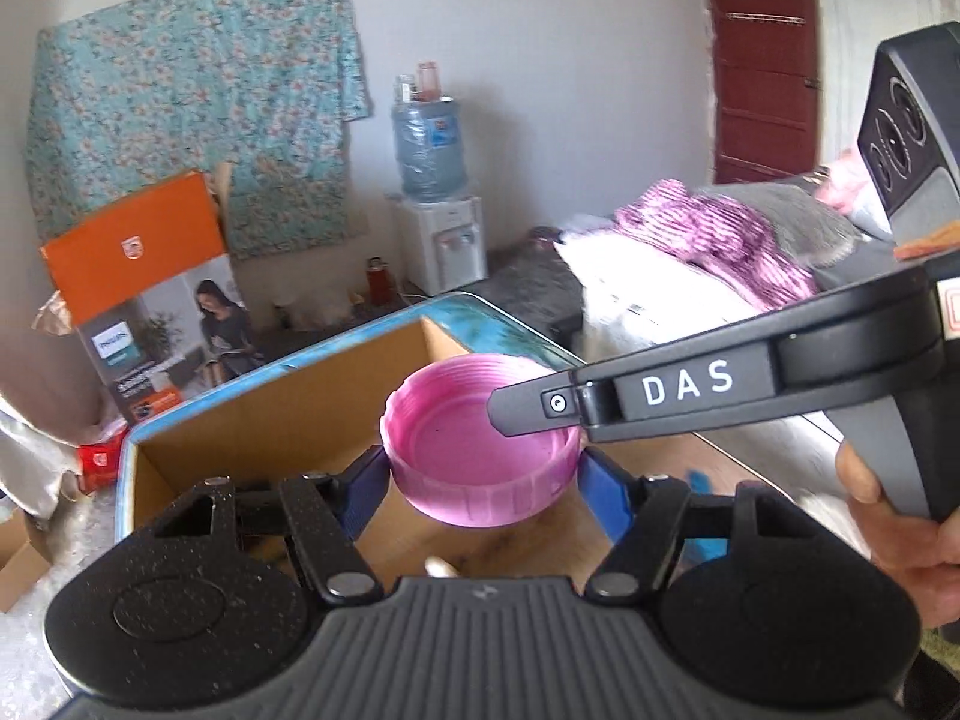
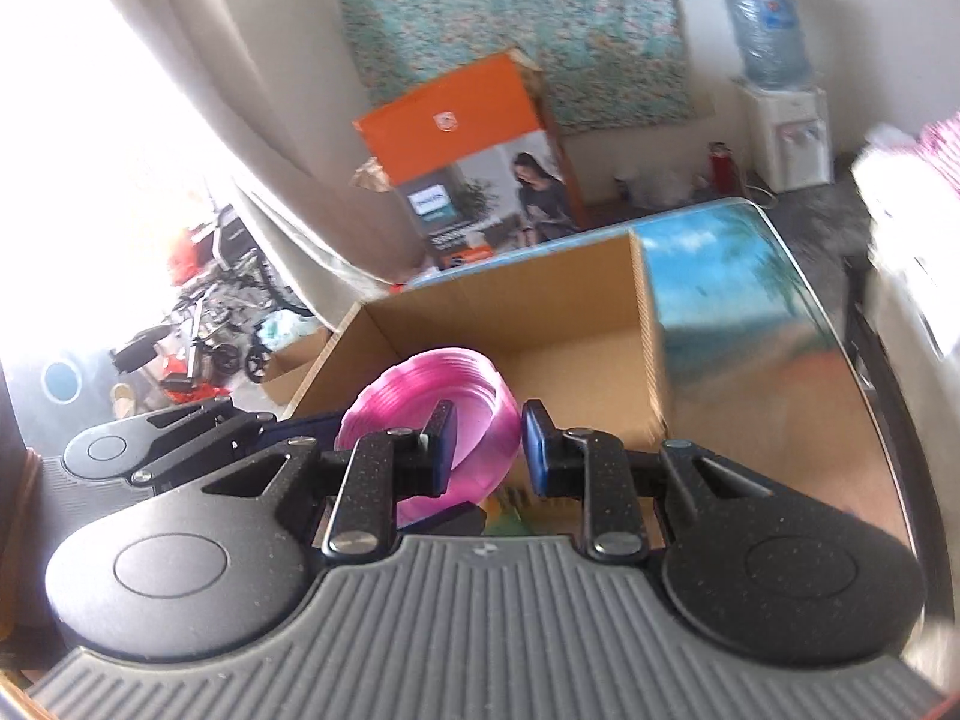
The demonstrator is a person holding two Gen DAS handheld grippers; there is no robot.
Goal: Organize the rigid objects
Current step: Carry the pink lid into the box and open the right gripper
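I have the pink lid [image 1: 480, 462] clamped across its width between my left gripper [image 1: 483, 480] pads, hollow side up, in front of the open cardboard box [image 1: 288, 414] — probably where it is to go. My right gripper [image 2: 483, 450] is nearly closed, pinching the lid's rim between its blue pads [image 2: 537, 450], seemingly to steady it. The box stands on a table [image 2: 750, 360] with a printed scenic top. Readable writing: "DAS" on the right gripper's finger, "PHILIPS" on the orange carton [image 1: 144, 300] by the wall.
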